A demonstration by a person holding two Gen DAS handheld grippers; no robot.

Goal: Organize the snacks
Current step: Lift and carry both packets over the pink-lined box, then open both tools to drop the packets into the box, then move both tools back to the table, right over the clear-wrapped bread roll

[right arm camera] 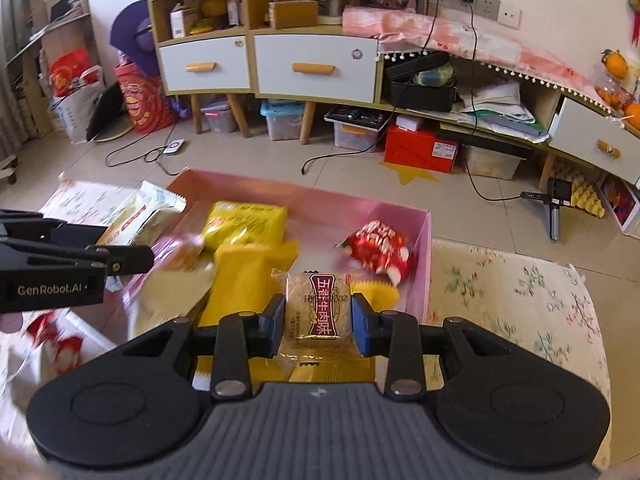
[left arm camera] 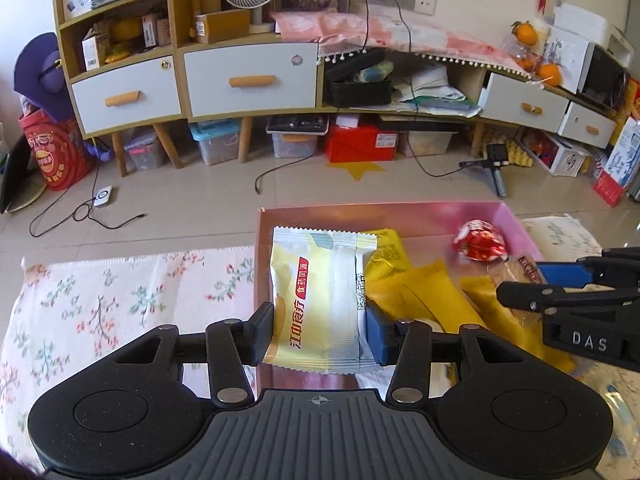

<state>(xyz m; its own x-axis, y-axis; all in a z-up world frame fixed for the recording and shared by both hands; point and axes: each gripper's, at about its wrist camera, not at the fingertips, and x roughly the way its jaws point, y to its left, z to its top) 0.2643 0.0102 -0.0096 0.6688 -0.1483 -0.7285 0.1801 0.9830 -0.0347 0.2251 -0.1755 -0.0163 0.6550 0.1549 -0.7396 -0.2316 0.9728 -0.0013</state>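
Observation:
My left gripper (left arm camera: pixel 320 334) is shut on a yellow-and-white biscuit packet (left arm camera: pixel 320 300) and holds it over the left end of the pink box (left arm camera: pixel 360 214). My right gripper (right arm camera: pixel 318 322) is shut on a small clear cracker packet with a maroon label (right arm camera: pixel 318 308), above the box (right arm camera: pixel 424 264). Inside the box lie several yellow packets (right arm camera: pixel 244 224) and a red-and-white wrapped snack (right arm camera: pixel 378 248). The left gripper's packet also shows in the right wrist view (right arm camera: pixel 140 216). The right gripper shows at the right of the left wrist view (left arm camera: pixel 520 292).
The box sits on a floral cloth (left arm camera: pixel 120 300) (right arm camera: pixel 520 312). Another red-and-white wrapper (right arm camera: pixel 60 344) lies on the cloth left of the box. Beyond are tiled floor, cables (left arm camera: pixel 80 216), a small tripod (right arm camera: pixel 554 208) and a cabinet with drawers (left arm camera: pixel 252 80).

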